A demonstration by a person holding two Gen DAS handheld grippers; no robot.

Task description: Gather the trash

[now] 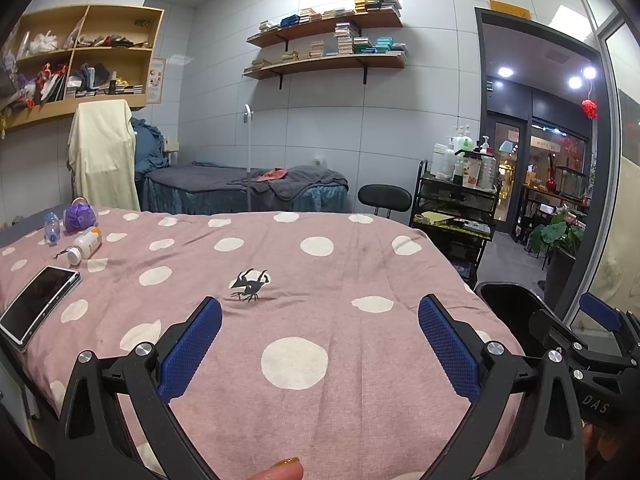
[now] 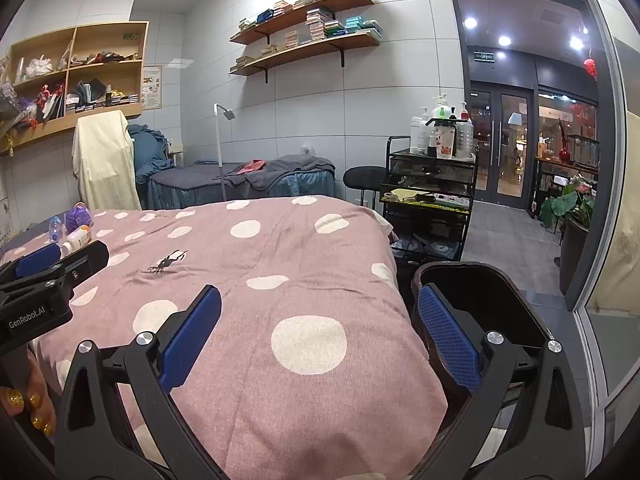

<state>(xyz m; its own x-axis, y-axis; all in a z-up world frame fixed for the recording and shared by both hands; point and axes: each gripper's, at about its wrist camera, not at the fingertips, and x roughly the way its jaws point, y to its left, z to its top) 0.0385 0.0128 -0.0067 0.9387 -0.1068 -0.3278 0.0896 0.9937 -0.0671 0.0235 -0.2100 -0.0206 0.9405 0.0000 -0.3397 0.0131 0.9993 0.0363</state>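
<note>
Hovering: both tongs over the near edge of the bed (image 1: 360, 240), nothing picked up yet.
Left tongs (image 1: 320, 344): spread wide, empty; blue pads apart, bare polka-dot cover between them.
Right tongs (image 2: 320, 340): also spread, empty; sits over the bed's right corner, right pad in front of the bin.
Trash, main bit: black crumpled scrap (image 1: 249, 283), spidery shape, lying on the cover at approx 11 o'clock from the left tongs, near but not touching.
Same scrap, right view: (image 2: 167, 263), approx 10 o'clock, further off.
Other clutter: at 10 o'clock far corner, a white bottle (image 1: 86, 243) on its side, a small clear bottle (image 1: 52, 229), a purple bundle (image 1: 80, 216). Can't tell which count as trash.
Phone (image 1: 38, 304): flat at 9 o'clock near the bed's left edge; prob. not trash.
Bin (image 2: 480, 284): dark, open, on the floor beside the bed at approx 1 o'clock from the right tongs.
Step, my guess: start of task; left side best placed for the scrap.
Risk 1: scrap is thin and light, so pads may pinch cover fabric w/ it and drag the sheet.
Risk 2: weak pinch, scrap drops on the way to the bin.
Risk 3: sweeping left could knock the phone off the edge.
</note>
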